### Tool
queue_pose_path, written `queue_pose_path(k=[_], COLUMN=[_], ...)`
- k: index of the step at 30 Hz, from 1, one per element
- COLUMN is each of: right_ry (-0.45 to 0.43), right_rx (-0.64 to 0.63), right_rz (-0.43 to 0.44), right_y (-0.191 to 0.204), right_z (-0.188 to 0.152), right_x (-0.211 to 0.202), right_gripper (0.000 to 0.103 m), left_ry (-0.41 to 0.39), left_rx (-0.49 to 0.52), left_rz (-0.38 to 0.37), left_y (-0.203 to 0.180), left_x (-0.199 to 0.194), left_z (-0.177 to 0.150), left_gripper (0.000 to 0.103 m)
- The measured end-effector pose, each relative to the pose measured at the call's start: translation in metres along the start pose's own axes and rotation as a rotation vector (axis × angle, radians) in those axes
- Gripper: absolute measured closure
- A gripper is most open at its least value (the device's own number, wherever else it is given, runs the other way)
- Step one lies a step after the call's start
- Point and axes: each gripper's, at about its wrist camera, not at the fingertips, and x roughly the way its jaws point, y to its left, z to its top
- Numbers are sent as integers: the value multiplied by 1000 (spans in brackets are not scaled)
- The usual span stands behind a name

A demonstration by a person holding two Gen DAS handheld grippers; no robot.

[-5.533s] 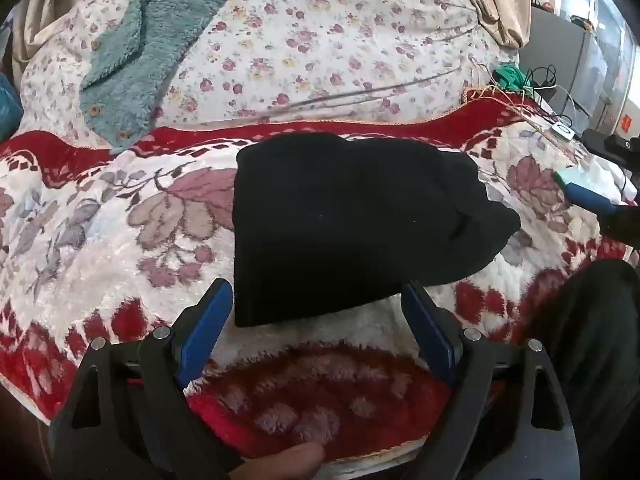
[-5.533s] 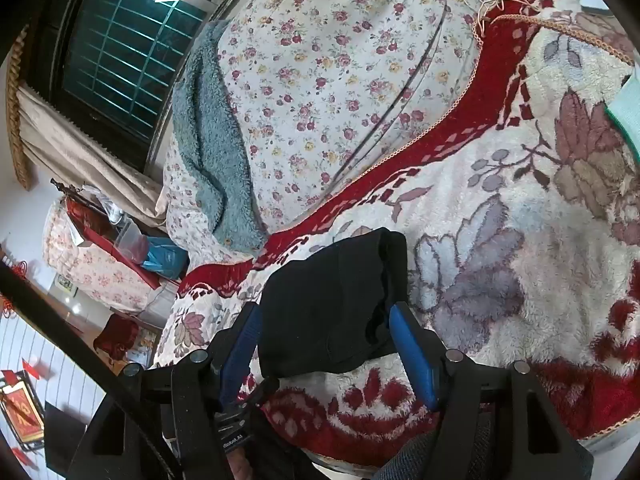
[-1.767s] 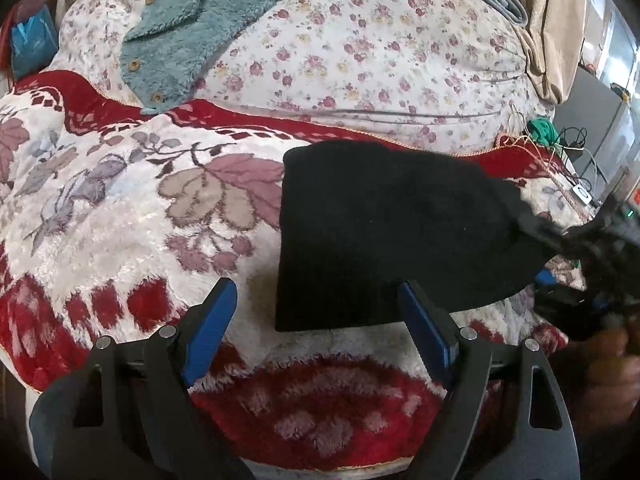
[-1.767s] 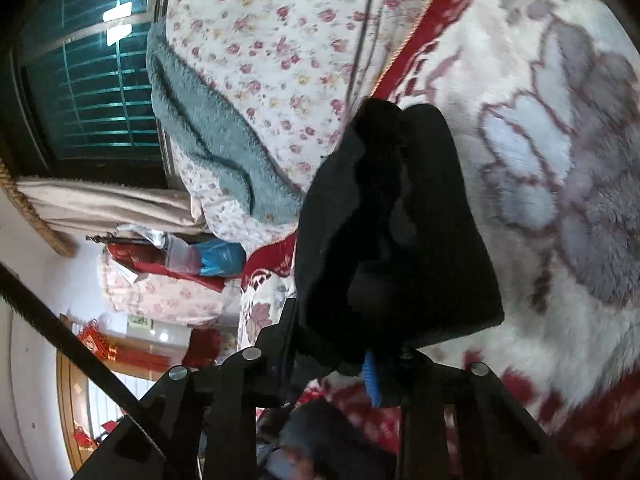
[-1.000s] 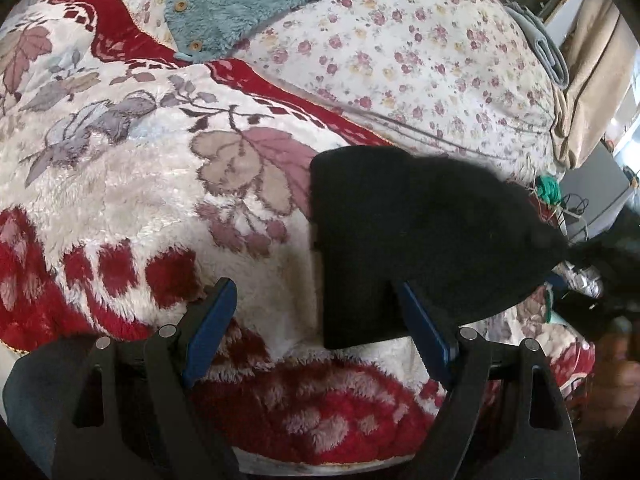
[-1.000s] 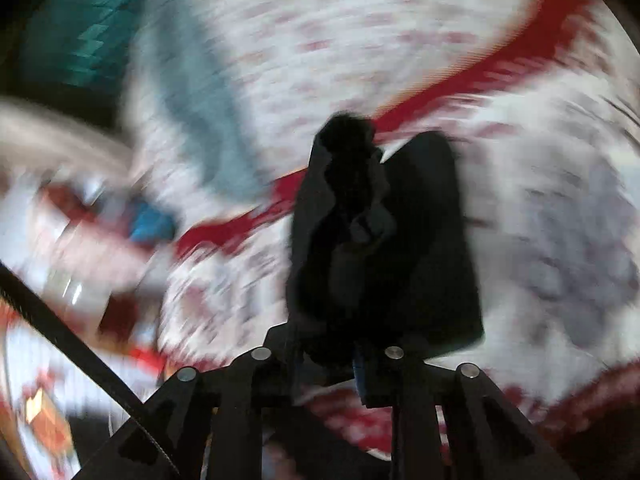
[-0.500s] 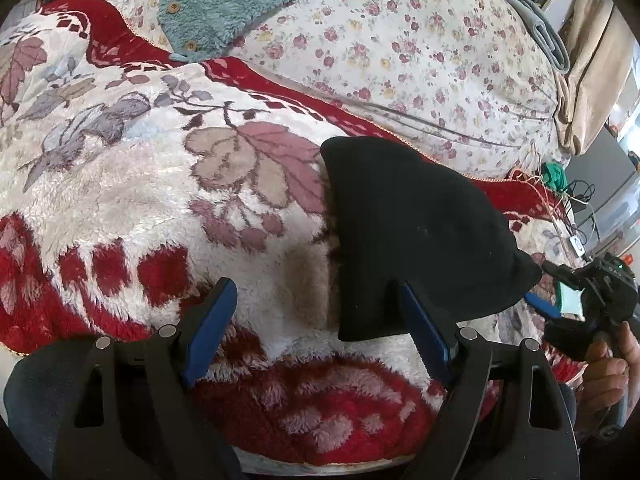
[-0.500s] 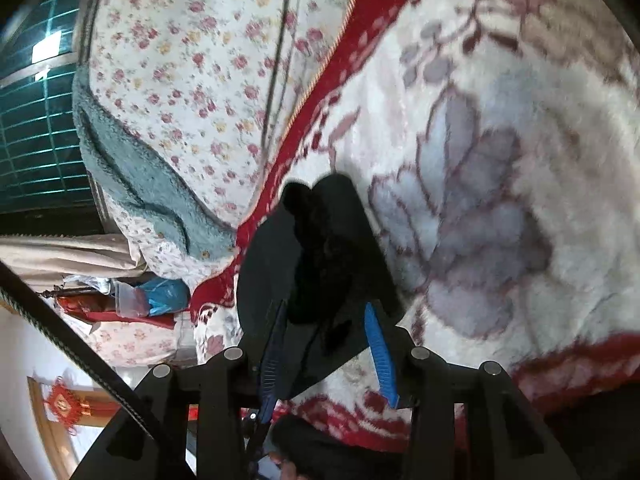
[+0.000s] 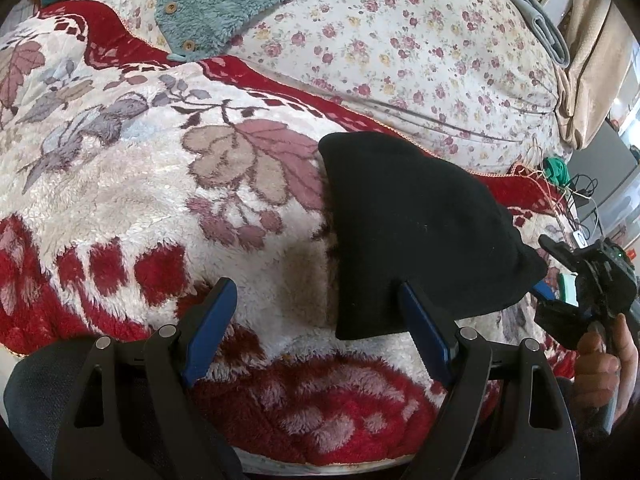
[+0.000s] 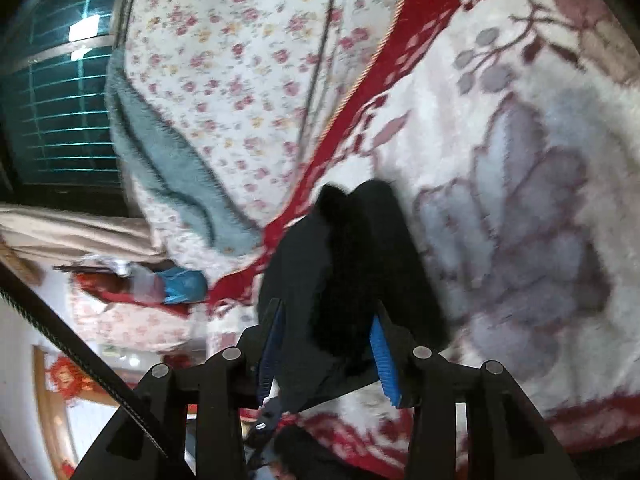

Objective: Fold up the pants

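The right gripper (image 10: 326, 356) stands partly open, its jaws having just been opening; the near end of the folded black pants (image 10: 352, 276) lies between the blue pads (image 10: 383, 364), which flank the cloth loosely, so it looks let go rather than pinched; a hand (image 9: 604, 364) holds this gripper at the right edge of the left wrist view, just beside the bundle's right tip. The left gripper (image 9: 316, 332) stands wide open and holds nothing; its right pad (image 9: 424, 340) sits at the bundle's near edge, whether touching it I cannot tell. The pants rest as a compact folded bundle on the red and white plush blanket (image 9: 132, 208), right of its leaf pattern. Farther off lies a floral quilt (image 9: 400, 40), with a teal fleece garment (image 9: 224, 0) draped over its far left.
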Motion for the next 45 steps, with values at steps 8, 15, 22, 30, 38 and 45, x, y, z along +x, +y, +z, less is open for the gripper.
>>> queue_pose_path(k=[8,15,22,30,38,45], right_ry=[18,-29,-68,-157,-492,-703], right_rx=[-141,-240,-228,-930,-1468,-1574], right_rz=[-66,-100,-194,-662,-1261,-1431], right_y=[17,24,26,237,474,567], right_z=[-15,-24,-19,-20,-20,-41], right_x=[27,32,46,6,-74,-113], right_gripper=[65,77,84,92,93,93], left_ry=[3,5,-7,-95,-186,-135], left_rx=[-6,-6,-14,-42,-59,-98], left_rz=[-3,-4,-9,-13,-37,-66], left_y=[0,0,0,10,36,43], left_x=[0,0,-2,-25,-74,-58], left_z=[0,0,-1,3,6,2], left_gripper=[19,20,20,20,19,19])
